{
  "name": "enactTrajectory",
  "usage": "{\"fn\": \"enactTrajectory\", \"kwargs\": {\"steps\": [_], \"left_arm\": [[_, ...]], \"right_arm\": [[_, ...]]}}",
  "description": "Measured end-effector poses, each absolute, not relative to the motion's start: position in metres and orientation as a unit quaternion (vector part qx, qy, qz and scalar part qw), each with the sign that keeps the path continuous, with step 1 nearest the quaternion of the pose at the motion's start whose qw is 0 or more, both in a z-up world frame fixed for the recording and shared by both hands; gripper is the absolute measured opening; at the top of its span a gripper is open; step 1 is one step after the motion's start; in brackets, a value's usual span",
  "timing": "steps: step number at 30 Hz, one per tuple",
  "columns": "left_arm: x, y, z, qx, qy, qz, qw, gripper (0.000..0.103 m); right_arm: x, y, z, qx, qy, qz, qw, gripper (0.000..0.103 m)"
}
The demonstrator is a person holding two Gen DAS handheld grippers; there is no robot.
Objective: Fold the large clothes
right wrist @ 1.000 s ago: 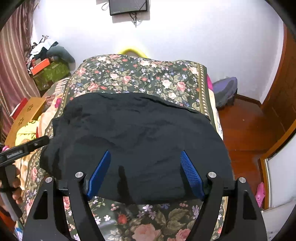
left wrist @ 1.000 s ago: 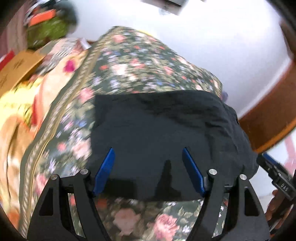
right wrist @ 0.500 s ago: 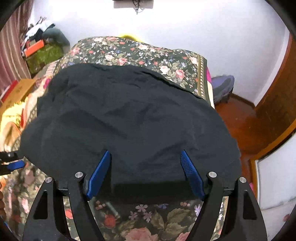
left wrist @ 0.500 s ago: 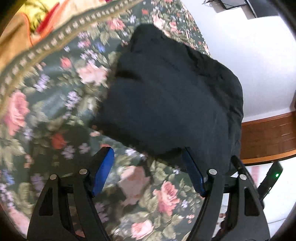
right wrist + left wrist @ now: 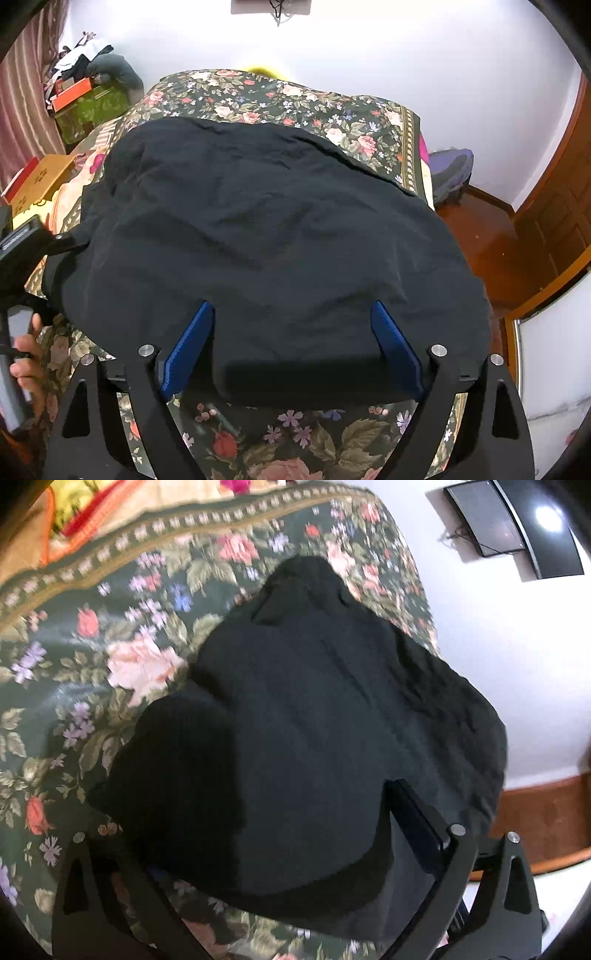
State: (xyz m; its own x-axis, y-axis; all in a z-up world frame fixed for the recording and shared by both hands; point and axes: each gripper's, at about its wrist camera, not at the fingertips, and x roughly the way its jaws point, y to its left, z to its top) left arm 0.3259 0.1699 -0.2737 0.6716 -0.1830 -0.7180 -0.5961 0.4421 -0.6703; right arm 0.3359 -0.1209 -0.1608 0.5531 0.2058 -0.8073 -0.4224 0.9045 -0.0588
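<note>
Black garment (image 5: 266, 236) lies on floral bed (image 5: 280, 99), near hem between both tongs. Left tongs (image 5: 258, 834) and right tongs (image 5: 291, 339) spread wide, just been opening, gripping nothing. Risks: pinching bedspread with hem; grabbing one layer only, fold skews; cloth slipping off bed edge.

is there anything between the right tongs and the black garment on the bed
Nothing visible. The right tongs stand open right over the near edge of the black garment on the floral bedspread, with only cloth between the jaws.
</note>
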Motion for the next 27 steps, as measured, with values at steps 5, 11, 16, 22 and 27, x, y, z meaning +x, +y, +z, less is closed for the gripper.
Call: {"fn": "enactTrajectory", "kwargs": {"steps": [5,11,16,22,27], "left_arm": [[0.323,0.159,-0.258,-0.457,0.368,0.179,0.790,0.065],[0.314,0.157,-0.219,-0.390,0.338,0.161,0.841,0.045],[0.298,0.159,-0.162,-0.335,0.275,0.159,0.887,0.041],[0.258,0.145,-0.087,-0.201,0.184,0.183,0.945,0.040],[0.246,0.129,-0.056,-0.102,0.142,0.190,0.966,0.039]], "right_arm": [[0.337,-0.120,-0.160,-0.123,0.445,0.175,0.870,0.087],[0.336,-0.120,-0.143,-0.091,0.456,0.187,0.865,0.086],[0.324,-0.108,-0.119,-0.046,0.440,0.228,0.867,0.086],[0.313,-0.060,-0.127,-0.059,0.432,0.270,0.859,0.086],[0.316,-0.023,-0.148,-0.009,0.464,0.328,0.823,0.088]]}}
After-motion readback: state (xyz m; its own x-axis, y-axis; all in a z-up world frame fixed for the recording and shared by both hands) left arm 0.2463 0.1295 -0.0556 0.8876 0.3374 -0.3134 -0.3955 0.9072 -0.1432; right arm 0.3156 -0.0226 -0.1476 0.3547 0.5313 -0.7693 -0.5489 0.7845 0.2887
